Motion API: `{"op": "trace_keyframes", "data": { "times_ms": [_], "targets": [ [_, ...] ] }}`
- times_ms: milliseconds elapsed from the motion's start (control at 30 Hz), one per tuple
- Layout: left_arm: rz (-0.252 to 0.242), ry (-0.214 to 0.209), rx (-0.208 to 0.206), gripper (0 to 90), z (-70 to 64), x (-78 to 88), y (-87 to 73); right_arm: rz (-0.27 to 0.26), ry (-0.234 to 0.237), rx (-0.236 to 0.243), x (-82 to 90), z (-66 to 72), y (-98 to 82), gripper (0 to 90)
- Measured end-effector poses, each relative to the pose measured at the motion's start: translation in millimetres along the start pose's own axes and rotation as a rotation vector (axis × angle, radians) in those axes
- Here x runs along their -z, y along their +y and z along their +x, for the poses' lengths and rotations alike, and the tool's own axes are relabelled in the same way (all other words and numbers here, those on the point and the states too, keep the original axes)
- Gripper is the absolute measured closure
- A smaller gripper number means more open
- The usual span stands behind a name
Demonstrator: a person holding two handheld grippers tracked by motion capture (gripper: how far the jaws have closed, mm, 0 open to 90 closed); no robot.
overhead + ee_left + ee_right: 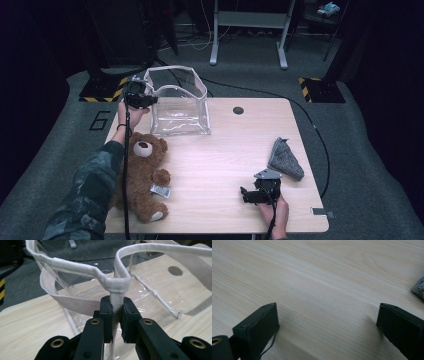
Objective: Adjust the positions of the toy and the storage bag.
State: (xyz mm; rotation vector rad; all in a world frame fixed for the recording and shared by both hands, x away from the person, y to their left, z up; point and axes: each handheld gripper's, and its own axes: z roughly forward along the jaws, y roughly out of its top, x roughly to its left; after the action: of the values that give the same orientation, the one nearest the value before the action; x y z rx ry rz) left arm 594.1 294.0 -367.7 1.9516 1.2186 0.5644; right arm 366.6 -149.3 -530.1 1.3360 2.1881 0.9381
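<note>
- At the upper left of the high view, the left gripper (151, 100) is clamped on the white webbing rim of a clear plastic tote bag (180, 107) standing open near the far edge of the table (235, 150).
- In the left gripper view the black jaws pinch a folded strip of the bag's webbing (117, 302) at centre frame, with the handle loops (75, 266) arching away toward the upper corners.
- At the lower right of the high view, the right gripper (245, 194) rests low over the tabletop, holding nothing; in the right gripper view its jaws stand wide apart over bare wood.
- A brown teddy bear (142, 175) lies on its back at the lower left of the high view, apart from the bag and untouched by either tool.
- A grey folded cloth (285, 159) sits at right of centre, just beyond the right gripper, with its corner (419, 288) at the right edge of the right gripper view.
- Judged from this layout, the work is at an early stage: the bag is secured at its rim and its inside looks empty, while the bear and the cloth, apparently meant for packing, are both outside it.
</note>
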Motion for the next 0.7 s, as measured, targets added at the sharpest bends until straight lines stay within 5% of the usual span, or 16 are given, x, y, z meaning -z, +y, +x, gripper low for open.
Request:
{"op": "trace_keyframes", "data": {
  "times_ms": [267, 700],
  "targets": [
    [-0.006, -0.042, -0.034, 80.7, -20.3, -3.8, -0.6, 0.0, 0.0, 0.0, 0.0, 0.0, 0.0, 3.3],
    [-0.032, -0.099, -0.027, 80.8, -50.4, -7.7, 1.8, 0.001, -0.002, -0.001, 0.0, 0.0, 0.0, 3.3]
  ]
}}
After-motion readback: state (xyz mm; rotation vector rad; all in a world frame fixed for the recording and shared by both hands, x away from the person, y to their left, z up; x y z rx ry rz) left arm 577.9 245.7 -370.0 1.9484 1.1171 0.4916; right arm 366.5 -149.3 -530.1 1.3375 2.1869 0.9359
